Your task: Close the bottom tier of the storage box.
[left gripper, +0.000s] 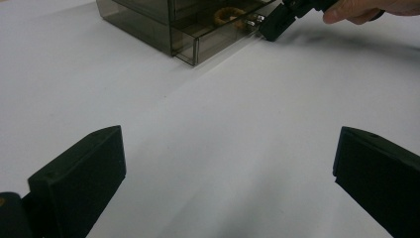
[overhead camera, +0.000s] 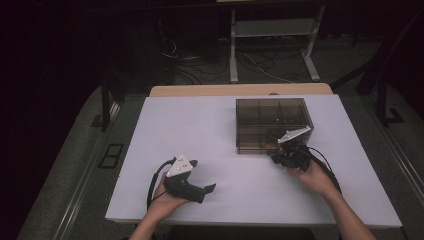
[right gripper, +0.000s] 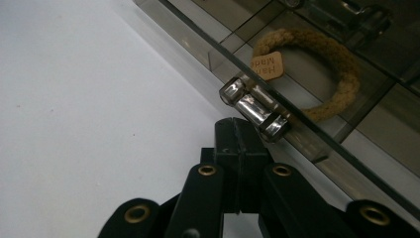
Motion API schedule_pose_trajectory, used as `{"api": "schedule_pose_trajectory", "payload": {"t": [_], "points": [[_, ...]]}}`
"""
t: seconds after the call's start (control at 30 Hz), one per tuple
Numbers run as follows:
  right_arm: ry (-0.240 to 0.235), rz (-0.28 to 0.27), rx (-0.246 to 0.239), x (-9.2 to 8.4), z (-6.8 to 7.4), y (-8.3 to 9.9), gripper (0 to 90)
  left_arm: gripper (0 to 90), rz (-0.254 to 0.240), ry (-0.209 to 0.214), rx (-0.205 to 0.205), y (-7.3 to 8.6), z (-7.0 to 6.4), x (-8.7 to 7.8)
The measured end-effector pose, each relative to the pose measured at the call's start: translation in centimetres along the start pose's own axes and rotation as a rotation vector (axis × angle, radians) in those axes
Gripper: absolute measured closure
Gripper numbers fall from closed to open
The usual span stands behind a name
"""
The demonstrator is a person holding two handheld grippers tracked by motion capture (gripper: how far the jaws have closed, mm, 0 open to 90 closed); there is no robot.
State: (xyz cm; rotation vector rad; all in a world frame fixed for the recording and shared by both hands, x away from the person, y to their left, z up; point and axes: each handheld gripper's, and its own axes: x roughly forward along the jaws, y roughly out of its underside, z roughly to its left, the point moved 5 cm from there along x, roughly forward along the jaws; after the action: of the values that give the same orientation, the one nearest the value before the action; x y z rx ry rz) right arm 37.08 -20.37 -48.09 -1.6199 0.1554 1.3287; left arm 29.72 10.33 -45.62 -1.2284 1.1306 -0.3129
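— Drawer handle (right gripper: 253, 110), the clear little bar on the front of the smoky plastic box (overhead camera: 272, 124): where does it sit from the right gripper (right gripper: 236, 130)?

— Just past the tips and a touch to their right in the right gripper view, touching or nearly so. The bar's long axis runs along the drawer front, slanting across the line the jaws point on.

— And the jaws?

— Pressed flat together with nothing between them. They rest against the handle's near end, not around it.

— So a pull is not set up yet?

— Likely not. As a judgement, the jaws would need to part and come round the bar before any pull.

— What lies in the drawer?

— A tan rope ring (right gripper: 317, 69) with a small tag, behind the handle. In the left gripper view the drawer stands slightly out from the box.

— The left gripper (overhead camera: 186, 179)?

— Well apart, over bare table (overhead camera: 200, 125) near the person's edge, jaws spread wide and empty. The right hand (overhead camera: 315, 176) is far nearer the box.
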Motion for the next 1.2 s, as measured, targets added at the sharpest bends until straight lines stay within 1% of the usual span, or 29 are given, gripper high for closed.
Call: {"api": "schedule_pose_trajectory", "payload": {"t": [0.2,0.47,0.57,0.6,0.83,0.87,1.03,1.2], "points": [[0.012,-0.007,0.002,0.1,-0.2,-0.1,88.6,0.0,0.000,-0.001,0.003,0.0,0.0,0.0],[0.027,-0.015,0.003,0.1,-0.4,-0.2,88.7,0.0,-0.002,-0.001,-0.004,0.0,0.0,0.0],[0.029,-0.022,0.013,0.2,-0.5,-0.2,88.6,0.0,-0.001,0.000,-0.003,0.0,0.0,0.0],[0.032,-0.027,0.009,0.3,-0.6,-0.3,88.6,0.0,-0.001,-0.001,-0.003,0.0,0.0,0.1],[0.043,-0.035,0.021,0.5,-0.8,-0.6,88.7,0.0,0.001,-0.001,-0.001,0.0,0.0,0.1],[0.045,-0.037,0.016,0.6,-0.9,-0.7,88.6,0.0,0.001,-0.001,-0.002,0.0,0.0,0.0],[0.064,-0.048,0.009,1.0,-0.9,-1.2,88.6,0.0,-0.002,-0.003,-0.003,0.0,0.1,0.0],[0.087,-0.057,0.014,1.1,-1.2,-1.5,88.7,0.0,-0.005,-0.004,-0.006,0.0,0.1,0.0]]}}
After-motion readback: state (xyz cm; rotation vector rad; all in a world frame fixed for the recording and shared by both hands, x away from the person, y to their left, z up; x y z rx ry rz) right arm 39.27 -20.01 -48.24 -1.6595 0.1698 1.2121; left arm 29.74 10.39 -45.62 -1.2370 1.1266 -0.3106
